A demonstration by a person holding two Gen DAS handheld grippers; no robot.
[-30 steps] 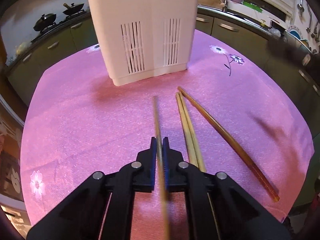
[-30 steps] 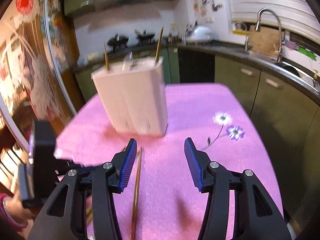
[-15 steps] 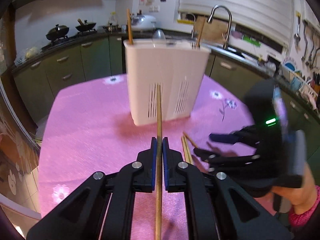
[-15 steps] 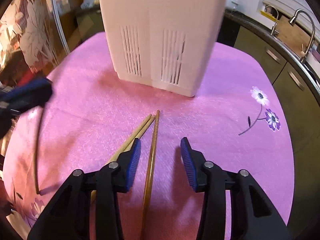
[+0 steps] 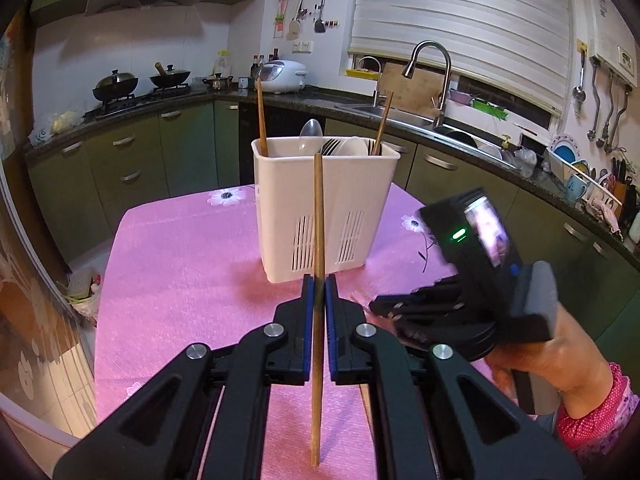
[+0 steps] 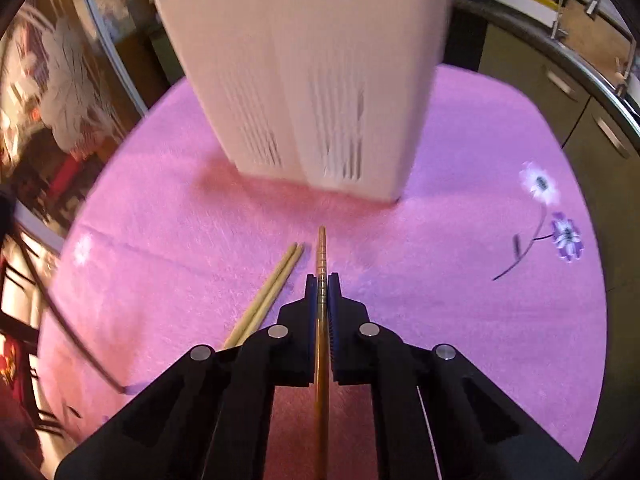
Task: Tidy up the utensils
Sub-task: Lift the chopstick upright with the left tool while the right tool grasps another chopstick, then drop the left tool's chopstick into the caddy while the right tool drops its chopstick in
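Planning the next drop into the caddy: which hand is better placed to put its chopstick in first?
Left, probably. The left tongs hold a chopstick raised, its tip near the white caddy's rim. The right tongs have just clamped the dark chopstick down at the pink tablecloth.

Your table (image 5: 180,272) is covered with a pink cloth printed with small flowers (image 6: 566,236). On it stands the white slotted utensil holder (image 5: 326,204), upright. In front of the holder, near its base, you have a pair of pale chopsticks (image 6: 266,300) lying side by side, touching, flat on the cloth.
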